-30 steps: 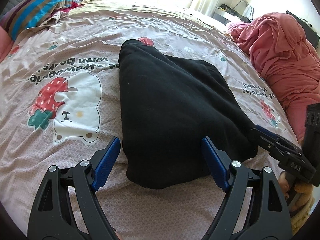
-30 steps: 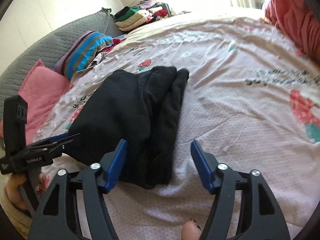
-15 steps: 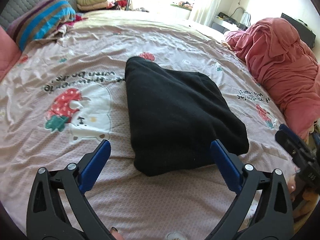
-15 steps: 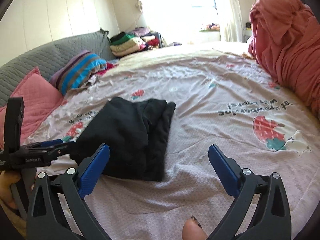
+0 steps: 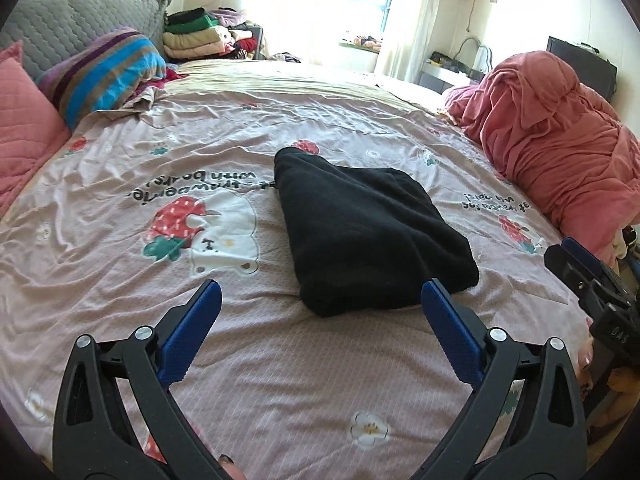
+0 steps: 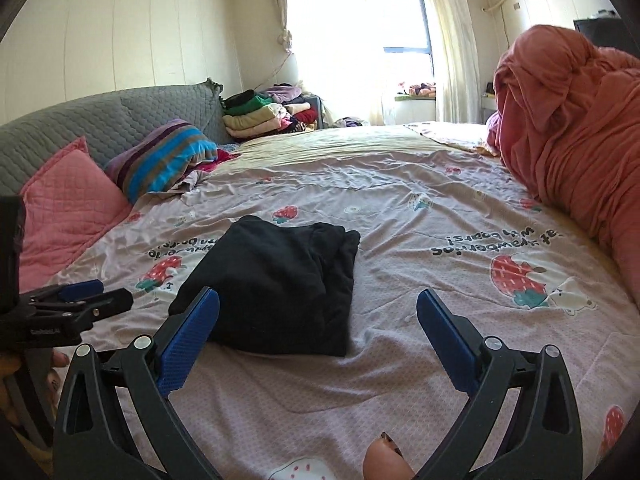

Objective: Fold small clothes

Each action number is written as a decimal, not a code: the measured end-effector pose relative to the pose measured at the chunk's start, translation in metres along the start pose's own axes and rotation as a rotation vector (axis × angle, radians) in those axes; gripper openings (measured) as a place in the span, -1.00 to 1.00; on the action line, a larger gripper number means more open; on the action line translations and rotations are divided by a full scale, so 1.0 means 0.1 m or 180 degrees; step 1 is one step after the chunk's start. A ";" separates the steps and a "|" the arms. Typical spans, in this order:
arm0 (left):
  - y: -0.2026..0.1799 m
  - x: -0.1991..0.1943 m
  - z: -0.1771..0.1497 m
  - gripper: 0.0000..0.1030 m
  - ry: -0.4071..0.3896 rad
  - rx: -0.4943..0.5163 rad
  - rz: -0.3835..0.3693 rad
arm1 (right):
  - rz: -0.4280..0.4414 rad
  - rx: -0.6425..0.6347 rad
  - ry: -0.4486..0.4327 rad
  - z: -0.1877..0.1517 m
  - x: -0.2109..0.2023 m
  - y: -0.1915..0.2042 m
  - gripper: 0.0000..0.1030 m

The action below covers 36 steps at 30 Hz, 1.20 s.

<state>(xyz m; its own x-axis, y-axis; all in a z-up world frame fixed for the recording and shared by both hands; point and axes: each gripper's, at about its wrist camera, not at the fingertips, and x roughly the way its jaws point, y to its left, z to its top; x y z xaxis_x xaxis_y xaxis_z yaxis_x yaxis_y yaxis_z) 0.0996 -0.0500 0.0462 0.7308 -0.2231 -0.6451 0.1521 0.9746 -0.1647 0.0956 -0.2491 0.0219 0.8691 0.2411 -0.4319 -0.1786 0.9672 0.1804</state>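
A black garment [image 5: 368, 228] lies folded into a compact wedge on the pink printed bedsheet [image 5: 120, 208]; the right wrist view shows the same black garment [image 6: 276, 280] with layered folds on its right side. My left gripper [image 5: 320, 292] hovers wide open just short of its near edge, touching nothing. My right gripper [image 6: 318, 300] is also wide open, pulled back from the cloth, its left pad overlapping the garment's near corner in the picture. Each view catches the other gripper at the frame's side: the right gripper [image 5: 592, 276], the left gripper [image 6: 76, 300].
A heaped salmon-red blanket [image 5: 560, 140] fills the bed's right side. A striped pillow [image 5: 104, 68] and pink cushion [image 5: 20, 112] lean on a grey quilted headboard [image 6: 100, 128] at left. Stacked folded clothes [image 6: 260, 116] sit at the far end.
Both grippers opened wider and drew back and up from the black garment, which stays folded on the sheet. More of the room shows in both views.
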 end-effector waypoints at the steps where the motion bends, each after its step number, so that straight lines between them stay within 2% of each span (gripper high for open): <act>1: 0.02 -0.03 -0.03 0.82 -0.0011 -0.0006 0.0004 | -0.0001 0.0000 -0.0008 -0.03 -0.03 0.03 0.91; 5: 0.10 -0.13 -0.17 0.82 -0.0034 -0.0025 0.0027 | 0.0054 0.0044 0.0022 -0.14 -0.10 0.13 0.91; 10: 0.19 -0.19 -0.35 0.82 -0.0015 -0.0107 0.0034 | -0.0002 0.0066 0.0036 -0.30 -0.16 0.21 0.91; 17: 0.28 -0.18 -0.54 0.82 0.0075 -0.0157 0.0031 | -0.0158 -0.0041 0.0227 -0.55 -0.13 0.31 0.91; 23: 0.33 -0.15 -0.62 0.82 0.0131 -0.0217 0.0042 | -0.0254 0.0079 0.0466 -0.74 -0.05 0.31 0.91; 26: 0.31 -0.15 -0.62 0.82 0.0145 -0.0204 0.0057 | -0.0339 0.0022 0.0510 -0.77 -0.02 0.33 0.91; 36: 0.31 -0.13 -0.65 0.82 0.0175 -0.0187 0.0071 | -0.0368 0.0048 0.0509 -0.77 -0.03 0.31 0.91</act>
<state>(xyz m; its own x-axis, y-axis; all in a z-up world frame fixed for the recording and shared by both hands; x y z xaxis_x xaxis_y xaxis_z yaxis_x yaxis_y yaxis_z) 0.0517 -0.0180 0.0012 0.6957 -0.2037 -0.6888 0.0957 0.9767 -0.1922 0.0520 -0.2133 -0.0396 0.7988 0.1393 -0.5852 -0.0739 0.9882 0.1342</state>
